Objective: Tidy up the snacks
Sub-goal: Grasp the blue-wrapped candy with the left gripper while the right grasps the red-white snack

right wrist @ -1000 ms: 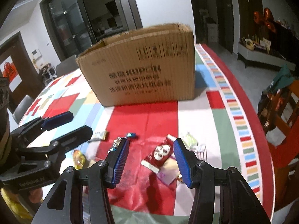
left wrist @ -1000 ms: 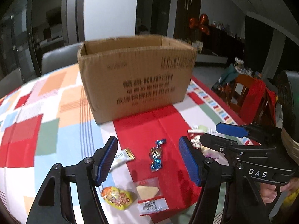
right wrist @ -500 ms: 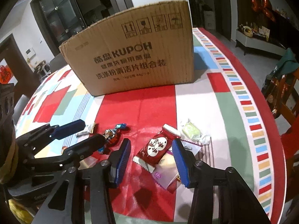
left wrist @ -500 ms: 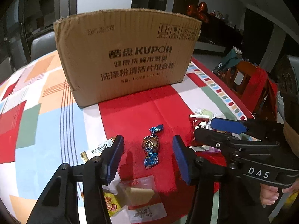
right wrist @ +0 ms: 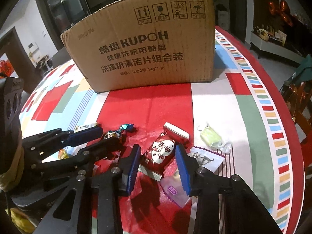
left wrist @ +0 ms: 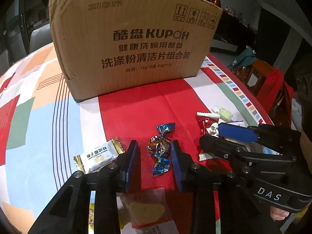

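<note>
Blue-padded jaws of the left gripper [left wrist: 154,152] stand narrowly apart around a blue foil-wrapped candy [left wrist: 160,147] while the right gripper [right wrist: 159,157] brackets a red heart-printed snack packet [right wrist: 162,152], both lying on the patchwork-clothed table [left wrist: 39,120] before a brown cardboard box [left wrist: 134,39].

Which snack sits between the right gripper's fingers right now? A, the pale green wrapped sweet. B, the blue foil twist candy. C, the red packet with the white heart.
C: the right gripper is open and straddles the red packet with the white heart, jaws not yet closed on it.
</note>
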Action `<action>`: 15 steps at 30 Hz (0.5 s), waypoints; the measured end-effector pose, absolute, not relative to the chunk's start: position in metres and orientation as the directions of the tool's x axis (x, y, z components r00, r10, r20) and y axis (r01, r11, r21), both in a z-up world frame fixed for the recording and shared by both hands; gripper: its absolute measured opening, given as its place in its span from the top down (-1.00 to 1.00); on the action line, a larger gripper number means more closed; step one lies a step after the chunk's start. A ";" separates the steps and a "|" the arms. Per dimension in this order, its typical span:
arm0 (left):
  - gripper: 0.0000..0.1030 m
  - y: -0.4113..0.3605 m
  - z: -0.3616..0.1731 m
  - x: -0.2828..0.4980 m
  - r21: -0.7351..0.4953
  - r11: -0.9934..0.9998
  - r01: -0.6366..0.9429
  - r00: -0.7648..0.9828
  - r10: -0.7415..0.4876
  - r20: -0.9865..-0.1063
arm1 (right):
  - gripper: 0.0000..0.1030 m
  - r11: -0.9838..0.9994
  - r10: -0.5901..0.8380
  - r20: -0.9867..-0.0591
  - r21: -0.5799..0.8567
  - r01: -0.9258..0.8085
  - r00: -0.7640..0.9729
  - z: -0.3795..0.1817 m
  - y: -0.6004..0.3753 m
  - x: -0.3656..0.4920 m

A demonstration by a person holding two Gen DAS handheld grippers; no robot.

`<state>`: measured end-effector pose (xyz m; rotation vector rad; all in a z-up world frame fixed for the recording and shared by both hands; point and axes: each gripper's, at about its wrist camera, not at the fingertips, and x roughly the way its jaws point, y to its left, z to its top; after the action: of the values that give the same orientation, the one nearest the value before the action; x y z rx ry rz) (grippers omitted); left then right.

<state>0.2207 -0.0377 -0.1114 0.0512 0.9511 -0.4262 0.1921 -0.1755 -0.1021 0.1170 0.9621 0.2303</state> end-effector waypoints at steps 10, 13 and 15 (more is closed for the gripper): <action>0.53 -0.039 -0.110 0.219 -0.146 0.922 0.360 0.501 -0.323 -0.803 | 0.42 0.963 0.269 -0.787 0.227 -0.146 0.555 -0.104 -0.175 0.191; 0.53 -0.037 -0.104 0.217 -0.148 0.926 0.348 0.513 -0.320 -0.796 | 0.42 0.960 0.278 -0.784 0.241 -0.140 0.555 -0.103 -0.176 0.191; 0.53 -0.035 -0.099 0.214 -0.151 0.929 0.337 0.524 -0.319 -0.790 | 0.42 0.959 0.283 -0.776 0.249 -0.139 0.563 -0.101 -0.177 0.189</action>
<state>0.2142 -0.0351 -0.0990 0.0219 0.9402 -0.3925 0.1893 -0.1769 -0.1014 0.1662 0.9415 0.2499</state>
